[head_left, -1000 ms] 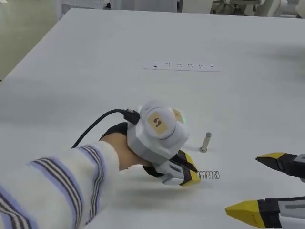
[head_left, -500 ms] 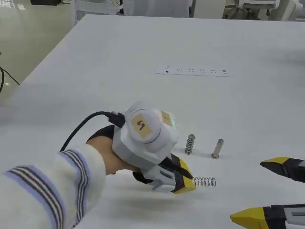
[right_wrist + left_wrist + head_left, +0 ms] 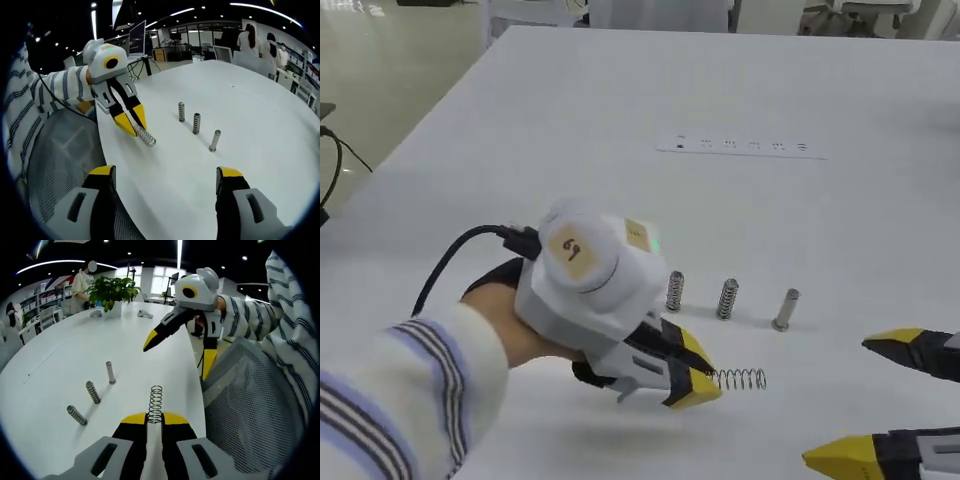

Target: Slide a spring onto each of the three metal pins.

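Left pin [image 3: 675, 291] and middle pin [image 3: 727, 298] already wear springs, so it's the last one now. Left gripper [image 3: 698, 385] has its fingers clamped on the spring [image 3: 740, 379], low centre, maybe brushing the surface [image 3: 620, 120]. Right gripper [image 3: 840, 400] sits lower right, fingers apart. Next it needs tipping upright and lining up over the bare pin [image 3: 785, 309], right of centre.

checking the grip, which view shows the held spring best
The left gripper view: the spring sticks out from the tips of the shut left gripper, coils clear. The head view shows it small, side-on; the right gripper view shows it slanted, one end between the tips.
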The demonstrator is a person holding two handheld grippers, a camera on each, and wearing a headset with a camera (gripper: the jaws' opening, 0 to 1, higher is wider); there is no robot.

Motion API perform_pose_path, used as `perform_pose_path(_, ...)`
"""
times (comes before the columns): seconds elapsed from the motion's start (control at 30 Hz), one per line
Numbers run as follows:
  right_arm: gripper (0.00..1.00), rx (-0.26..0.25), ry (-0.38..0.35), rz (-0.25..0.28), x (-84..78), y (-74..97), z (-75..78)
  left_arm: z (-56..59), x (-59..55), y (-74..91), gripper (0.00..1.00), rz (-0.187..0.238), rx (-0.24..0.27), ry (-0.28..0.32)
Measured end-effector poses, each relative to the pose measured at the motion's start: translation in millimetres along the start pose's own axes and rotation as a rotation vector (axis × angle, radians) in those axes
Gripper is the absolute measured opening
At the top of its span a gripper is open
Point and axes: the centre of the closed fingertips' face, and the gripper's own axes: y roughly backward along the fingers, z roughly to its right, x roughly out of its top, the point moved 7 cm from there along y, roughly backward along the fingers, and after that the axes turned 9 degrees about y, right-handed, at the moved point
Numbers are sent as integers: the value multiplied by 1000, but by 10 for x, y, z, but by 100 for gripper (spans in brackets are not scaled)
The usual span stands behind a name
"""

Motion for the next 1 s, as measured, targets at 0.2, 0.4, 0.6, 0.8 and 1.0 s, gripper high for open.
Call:
perform_pose_path(0.2,80,18,8,-5,12,-7,-22,-12,-6,118,3,16,22,24)
perform_pose_path(0.4,79,39,22,-15,28,-21,-49,-20,-31,241,3,19,51,38)
perform_pose_path(0.6,79,71,54,-17,103,-60,-93,-13,-104,279,3,-1,64,49)
perform_pose_path(0.8,77,91,82,-18,166,-74,-108,11,-118,285,3,18,74,41)
perform_pose_path(1.0,76,108,118,-20,238,-84,-110,48,-45,307,3,49,71,46)
